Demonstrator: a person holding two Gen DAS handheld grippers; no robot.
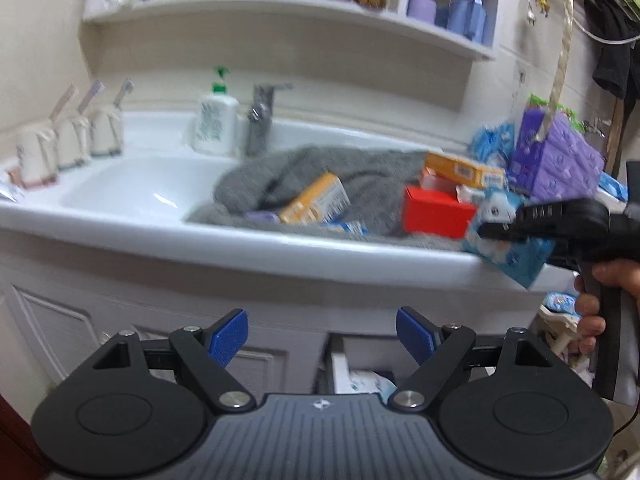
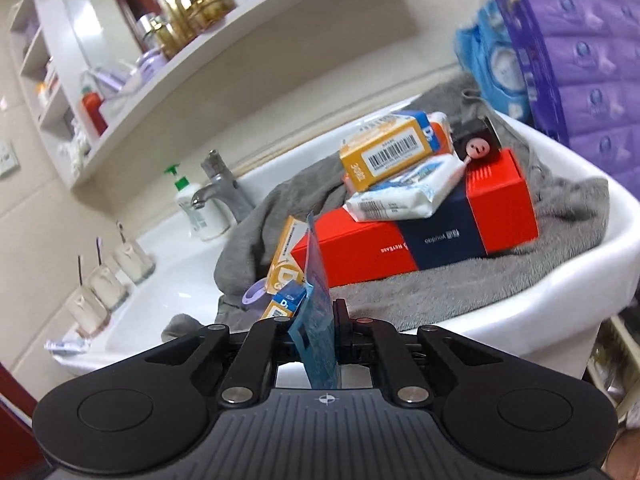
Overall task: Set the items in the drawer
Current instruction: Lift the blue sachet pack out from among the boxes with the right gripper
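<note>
Sink point(image 1: 132, 184): white basin across the middle of the left wrist view; in the right wrist view it runs from lower left to the right edge.
Grey towel point(image 2: 400, 284): draped in the right half of the basin, under the boxes.
Purple pack point(image 2: 580, 60): quilted wrap, upper right of the right wrist view, beside the basin; blue packs sit just left of it.
Red box point(image 2: 500, 208): long, with a dark blue band, lying on the towel at centre right of the right wrist view.
White pack point(image 2: 404, 196): soft, resting on top of the red box.
Orange box point(image 2: 384, 152): barcode side up, tilted on the white pack; a second orange box point(image 2: 284, 260) stands tilted in the towel left of the red box.
Drawer point(image 1: 360, 368): open, lower centre of the left wrist view, below the sink edge; some pale packaging shows inside.
Left gripper point(image 1: 322, 338): jaws spread wide, blue pads point(image 1: 228, 338) apart, nothing between them; low in frame in front of the cabinet.
Right gripper point(image 2: 320, 332): jaws pinched onto a flat blue packet point(image 2: 318, 300) standing on edge; in the left wrist view it sits at the right edge by the sink rim, a hand point(image 1: 600, 300) on its handle.
Soap bottle point(image 1: 214, 120): green pump, beside the tap point(image 1: 260, 116), upper centre.
</note>
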